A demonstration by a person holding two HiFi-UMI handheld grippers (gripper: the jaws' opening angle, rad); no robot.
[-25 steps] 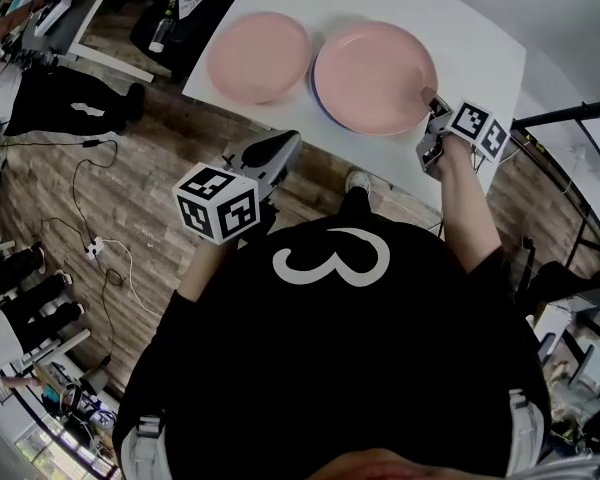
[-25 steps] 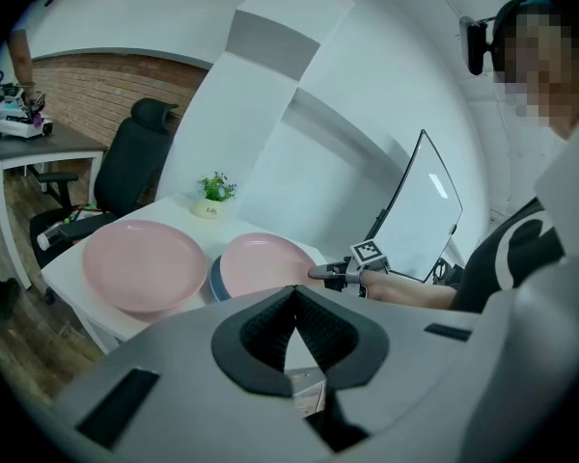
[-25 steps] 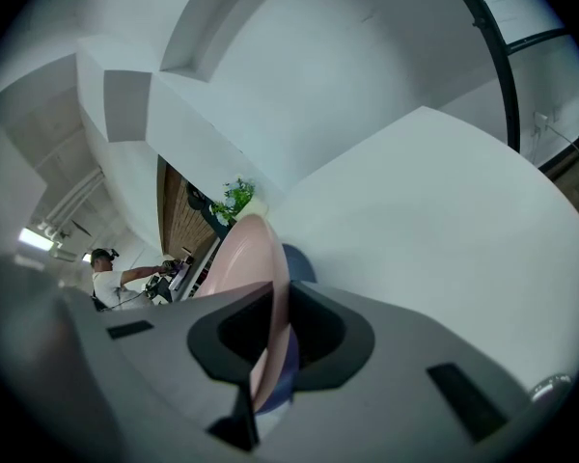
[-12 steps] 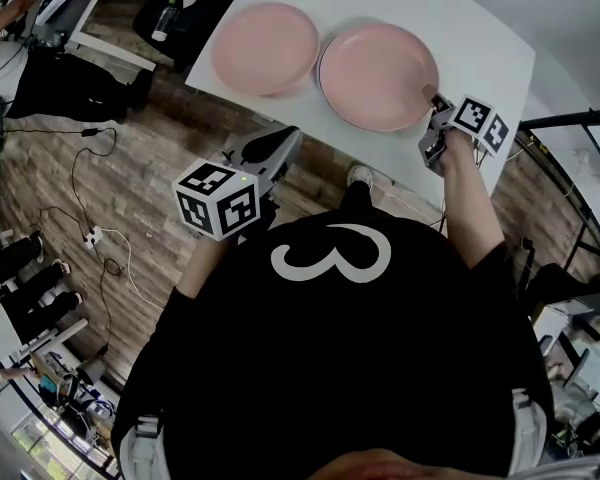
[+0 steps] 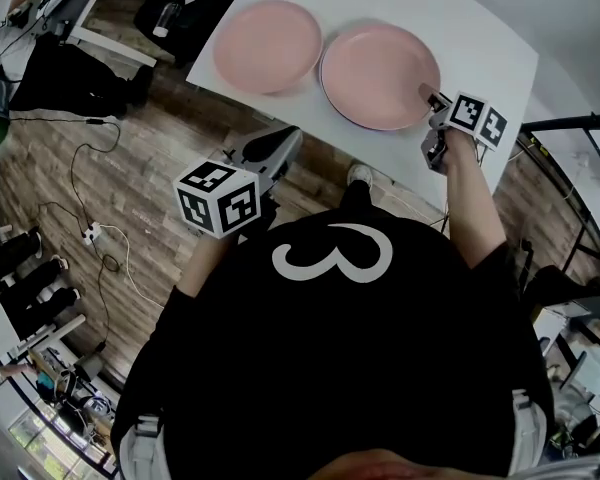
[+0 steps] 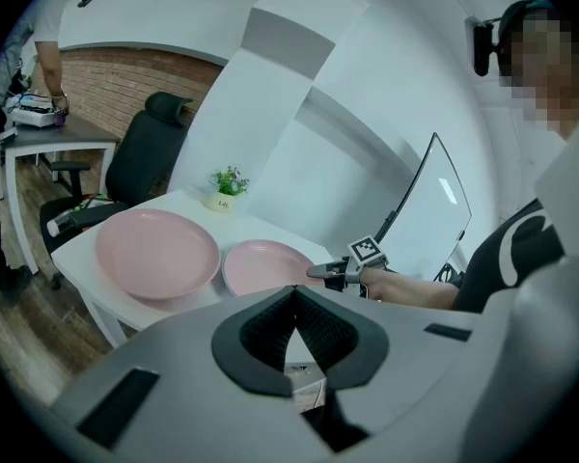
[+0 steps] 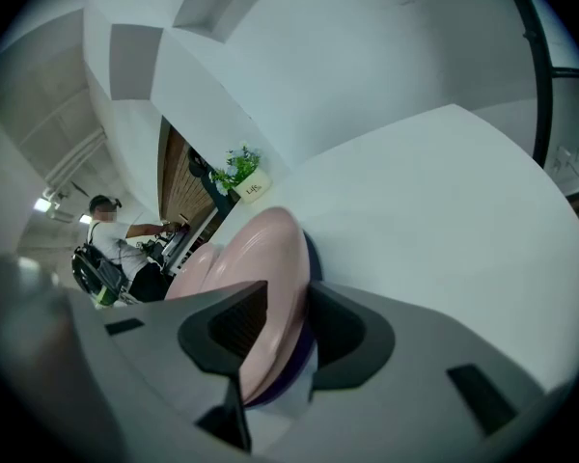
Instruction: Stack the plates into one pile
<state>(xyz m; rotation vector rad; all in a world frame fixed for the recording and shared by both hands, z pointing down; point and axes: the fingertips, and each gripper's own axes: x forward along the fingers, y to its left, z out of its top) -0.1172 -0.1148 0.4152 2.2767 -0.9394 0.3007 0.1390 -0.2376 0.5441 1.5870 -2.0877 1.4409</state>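
Right gripper view: right gripper (image 7: 285,334), jaws just opening, straddles the flat-lying pink plate (image 7: 270,249); left gripper (image 6: 295,292) pressed together.

Your black shirt (image 5: 330,368) bears a big white 3; the plant pot (image 6: 223,202) label's print is too small to read.

Left plate (image 5: 267,32): plain pink.
Right plate (image 5: 380,75): plain pink, with a blue-violet rim (image 7: 310,258) under it.
Surface (image 5: 480,48): white.
Left gripper (image 5: 288,136) and right gripper (image 5: 427,96): grey bodies, with black fingers (image 6: 256,336). The cubes carry black squares on white.
Floor (image 5: 130,168): brown wood planks.
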